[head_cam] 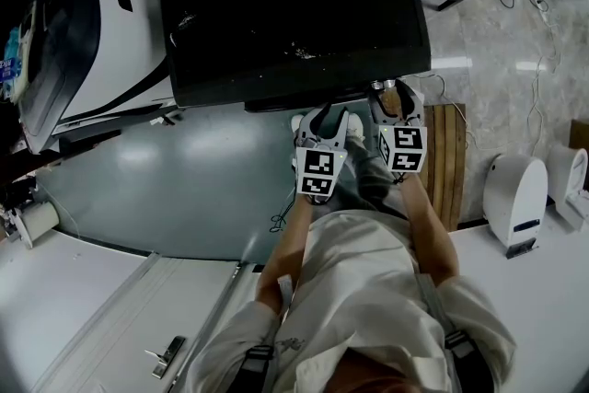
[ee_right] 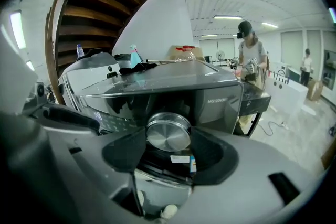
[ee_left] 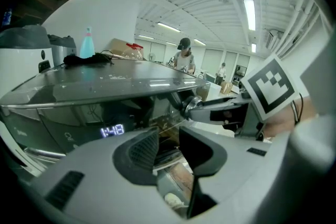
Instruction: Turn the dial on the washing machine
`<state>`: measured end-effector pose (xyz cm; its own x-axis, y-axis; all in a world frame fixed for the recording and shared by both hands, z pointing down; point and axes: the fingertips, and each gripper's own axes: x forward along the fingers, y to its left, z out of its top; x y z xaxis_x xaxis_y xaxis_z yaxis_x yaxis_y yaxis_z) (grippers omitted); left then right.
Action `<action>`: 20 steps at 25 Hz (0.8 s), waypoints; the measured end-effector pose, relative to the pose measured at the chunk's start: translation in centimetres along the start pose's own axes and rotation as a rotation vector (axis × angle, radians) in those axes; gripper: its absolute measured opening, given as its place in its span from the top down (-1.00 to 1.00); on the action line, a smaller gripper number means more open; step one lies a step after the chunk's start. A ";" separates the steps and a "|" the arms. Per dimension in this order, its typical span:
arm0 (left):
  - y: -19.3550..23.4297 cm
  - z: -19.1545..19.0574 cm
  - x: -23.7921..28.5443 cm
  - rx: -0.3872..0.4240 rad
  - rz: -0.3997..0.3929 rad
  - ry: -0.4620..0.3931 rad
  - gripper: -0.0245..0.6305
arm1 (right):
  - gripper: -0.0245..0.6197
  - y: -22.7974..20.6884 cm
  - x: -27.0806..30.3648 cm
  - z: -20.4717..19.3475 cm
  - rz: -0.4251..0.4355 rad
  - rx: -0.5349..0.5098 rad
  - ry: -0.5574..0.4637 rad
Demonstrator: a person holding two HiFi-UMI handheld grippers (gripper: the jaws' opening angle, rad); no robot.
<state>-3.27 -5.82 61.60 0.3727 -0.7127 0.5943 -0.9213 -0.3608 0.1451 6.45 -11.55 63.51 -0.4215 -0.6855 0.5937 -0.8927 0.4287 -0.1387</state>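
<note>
Working on the dial (ee_right: pixel 168 132) of the washing machine (ee_right: pixel 226 105). Round, brushed metal, standing proud of the dark front panel near the machine's front right corner, just under the front edge of the lid (head_cam: pixel 294 5). Clamped from both sides by the right claw (ee_right: pixel 168 140), with pads against the rim and the flat face showing between them. Parked just beside it, toward the middle of the front edge: the left claw (ee_left: pixel 169 147), opened a little and gripping nothing. Pointed at the panel near the lit display (ee_left: pixel 112 130) and, as far as can be seen, touching nothing.

Likely rigid and fixed on its shaft, so no lifting, only rotation about its own axis. Probably smooth and a little slippery on the metal rim. Best gripped squarely across the widest part of the rim, not on the face. Expect clicks or light resistance while turning. Roll the wrist about the pointing line rather than swing the hand, to avoid prying sideways. Not fragile in itself, yet better spared hard squeezing or side load. Keep the left claw clear of the turning arc.
</note>
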 end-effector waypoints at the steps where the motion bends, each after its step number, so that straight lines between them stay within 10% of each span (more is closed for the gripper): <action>1: 0.0 0.0 0.0 -0.001 0.000 0.000 0.54 | 0.10 0.0 0.0 0.0 0.005 0.012 -0.002; 20: -0.2 -0.3 -0.1 -0.010 0.002 0.004 0.54 | 0.09 -0.5 0.0 -0.1 0.084 0.230 -0.029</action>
<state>-3.21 -5.49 61.77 0.3701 -0.7110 0.5979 -0.9233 -0.3529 0.1519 6.92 -11.68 63.68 -0.4971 -0.6714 0.5497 -0.8658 0.3418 -0.3656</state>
